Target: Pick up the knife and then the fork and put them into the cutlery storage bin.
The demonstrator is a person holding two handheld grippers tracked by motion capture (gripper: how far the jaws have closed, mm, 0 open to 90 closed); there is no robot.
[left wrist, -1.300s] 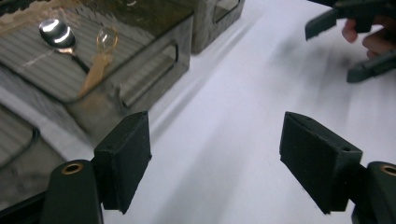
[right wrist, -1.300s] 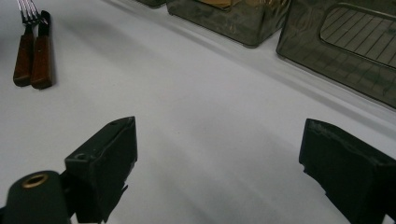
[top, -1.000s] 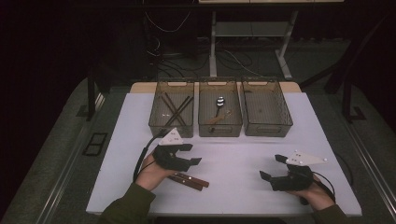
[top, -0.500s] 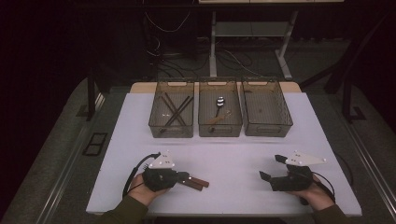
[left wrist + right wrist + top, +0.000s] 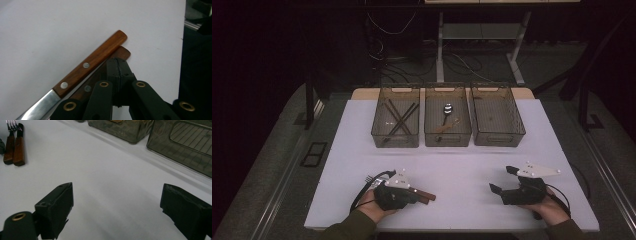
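Dark room, grey floor [image 5: 272, 165], white table [image 5: 472, 165]

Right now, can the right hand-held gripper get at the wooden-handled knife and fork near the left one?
Probably yes: bare white table lies between the open right hand-held gripper and the wooden-handled knife, but the shut left hand-held gripper sits over the fork handle.

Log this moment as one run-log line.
left gripper: shut, jaws over fork handle | knife: beside, on table | right gripper: open, empty
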